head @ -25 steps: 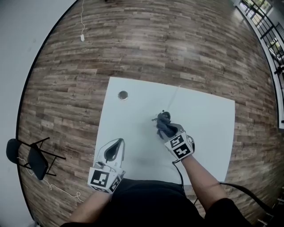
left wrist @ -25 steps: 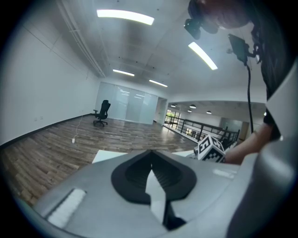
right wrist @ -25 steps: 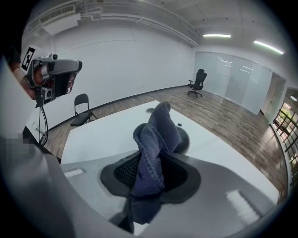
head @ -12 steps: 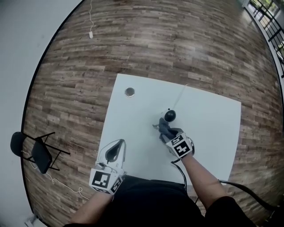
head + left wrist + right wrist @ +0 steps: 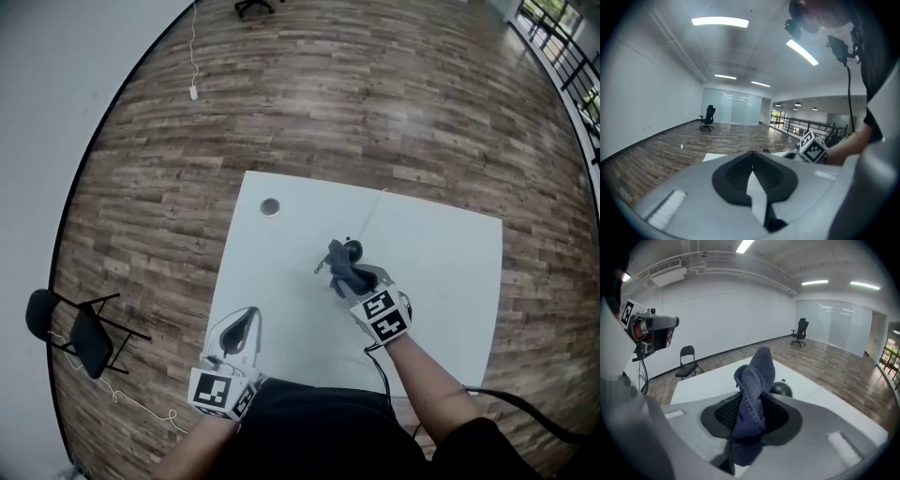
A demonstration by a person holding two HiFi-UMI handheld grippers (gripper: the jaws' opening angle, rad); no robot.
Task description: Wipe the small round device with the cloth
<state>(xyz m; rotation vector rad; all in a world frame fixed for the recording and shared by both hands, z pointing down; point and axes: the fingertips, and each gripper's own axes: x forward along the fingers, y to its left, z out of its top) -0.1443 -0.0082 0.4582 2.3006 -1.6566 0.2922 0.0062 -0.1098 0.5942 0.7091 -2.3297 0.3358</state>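
Your right gripper [image 5: 359, 281], clenched on the cloth [image 5: 338, 262], has carried it alongside the small round device [image 5: 354, 249], just beyond its tips on the white table [image 5: 281, 281]. Your left gripper [image 5: 240, 326] is closed, empty; plank floor [image 5: 375, 112] surrounds.

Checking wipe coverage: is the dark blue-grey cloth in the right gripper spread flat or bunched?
Bunched. The dark blue-grey cloth stands as a crumpled wad pinched between the right gripper's jaws, not laid flat.

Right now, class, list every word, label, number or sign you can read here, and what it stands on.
None readable. Only black-and-white square patterns, not words, on the cube of the left claw and the cube of the right claw.
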